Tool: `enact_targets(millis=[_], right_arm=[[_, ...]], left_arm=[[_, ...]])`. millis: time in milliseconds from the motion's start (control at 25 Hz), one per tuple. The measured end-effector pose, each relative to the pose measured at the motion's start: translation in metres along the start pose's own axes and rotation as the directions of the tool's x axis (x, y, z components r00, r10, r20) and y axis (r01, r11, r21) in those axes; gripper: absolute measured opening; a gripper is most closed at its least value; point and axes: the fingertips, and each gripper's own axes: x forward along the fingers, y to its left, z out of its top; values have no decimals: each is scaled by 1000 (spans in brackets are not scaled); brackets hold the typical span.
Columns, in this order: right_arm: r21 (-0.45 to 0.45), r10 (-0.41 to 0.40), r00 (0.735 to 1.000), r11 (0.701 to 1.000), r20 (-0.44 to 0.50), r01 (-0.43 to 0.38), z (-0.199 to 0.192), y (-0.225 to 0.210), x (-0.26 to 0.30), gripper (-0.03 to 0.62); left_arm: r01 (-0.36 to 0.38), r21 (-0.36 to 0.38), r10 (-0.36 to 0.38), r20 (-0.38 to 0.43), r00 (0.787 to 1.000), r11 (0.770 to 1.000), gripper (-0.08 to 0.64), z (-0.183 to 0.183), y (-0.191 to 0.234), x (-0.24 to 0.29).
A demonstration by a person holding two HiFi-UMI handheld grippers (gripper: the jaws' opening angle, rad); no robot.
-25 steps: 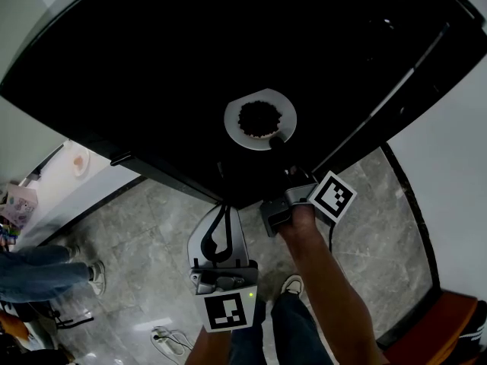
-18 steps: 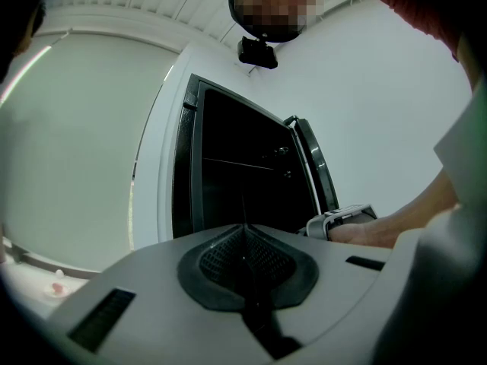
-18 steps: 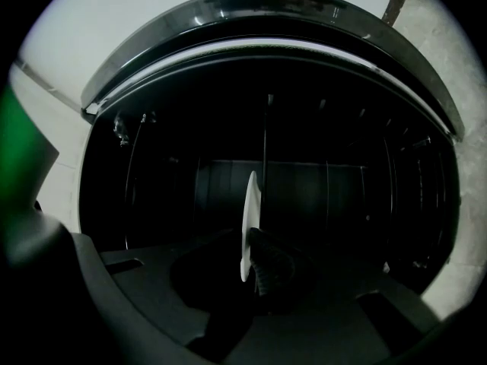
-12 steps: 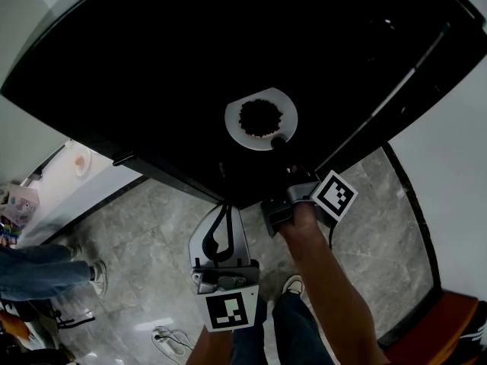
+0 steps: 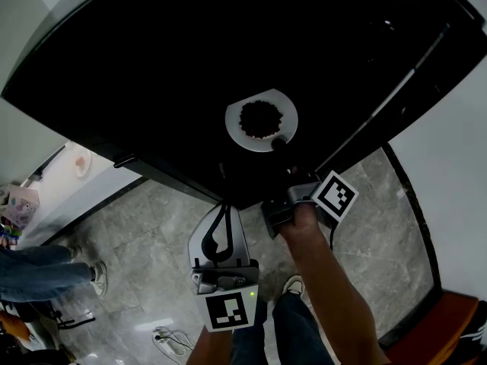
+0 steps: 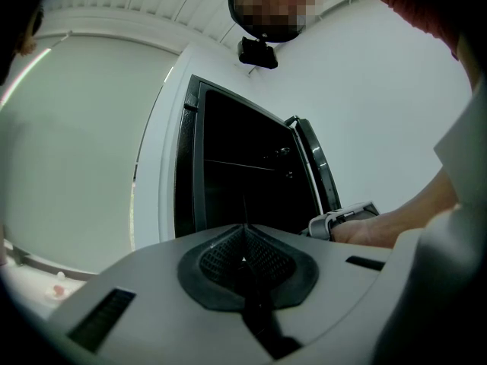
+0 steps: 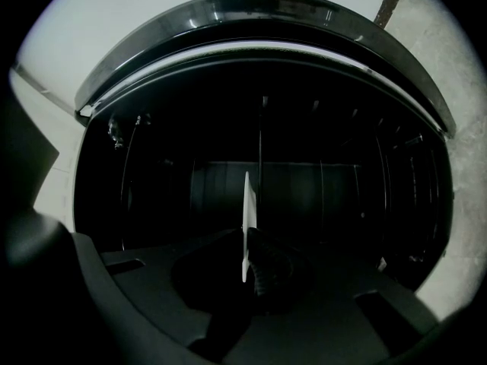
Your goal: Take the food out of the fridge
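Dark food [image 5: 259,118] lies on a white plate [image 5: 234,125] inside the fridge [image 5: 137,59], just ahead of my right gripper [image 5: 278,142], whose jaws are clamped on the plate's near rim. My judgement is that I should draw straight back and keep the plate level. My left gripper [image 5: 221,233] hangs behind, outside the fridge, jaws together on nothing.

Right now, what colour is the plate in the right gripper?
White plate, with dark food heaped on it; clearest in the head view.
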Motion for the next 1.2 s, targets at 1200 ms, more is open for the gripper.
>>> enact_targets(millis=[1200], right_arm=[[42,-54,999,998,2,54,2,10,-83,28]], left_arm=[[-32,1,32,2,999,999,14,-3,1,-2]])
